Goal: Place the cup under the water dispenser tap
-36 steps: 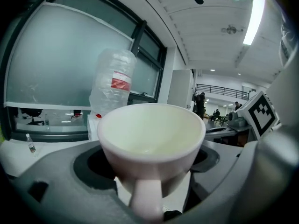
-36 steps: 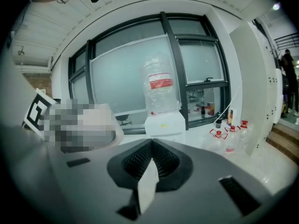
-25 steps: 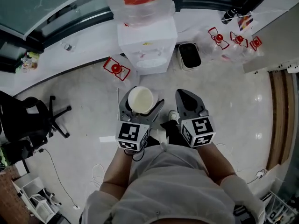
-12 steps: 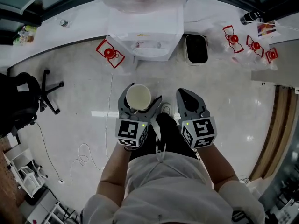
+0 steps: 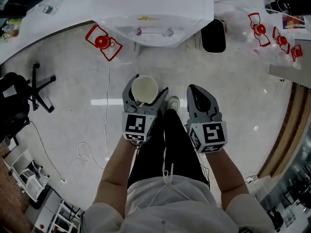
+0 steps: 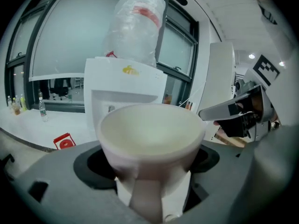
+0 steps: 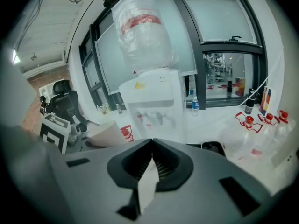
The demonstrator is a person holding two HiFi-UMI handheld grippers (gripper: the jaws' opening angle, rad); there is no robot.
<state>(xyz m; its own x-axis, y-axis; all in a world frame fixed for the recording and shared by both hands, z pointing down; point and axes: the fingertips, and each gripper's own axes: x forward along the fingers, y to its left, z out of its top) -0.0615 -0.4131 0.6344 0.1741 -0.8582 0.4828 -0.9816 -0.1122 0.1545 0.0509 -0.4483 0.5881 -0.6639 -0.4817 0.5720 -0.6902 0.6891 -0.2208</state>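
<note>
The left gripper's (image 5: 146,92) jaws clamp the cream round cup (image 6: 150,134) upright (rim level, ready for filling), held short of the white water dispenser (image 5: 155,13). The right gripper's (image 5: 197,93) jaws are pressed together, empty.

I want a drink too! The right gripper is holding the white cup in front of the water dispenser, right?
No, the left gripper is holding the white cup in front of the water dispenser; the left gripper view shows it.
</note>
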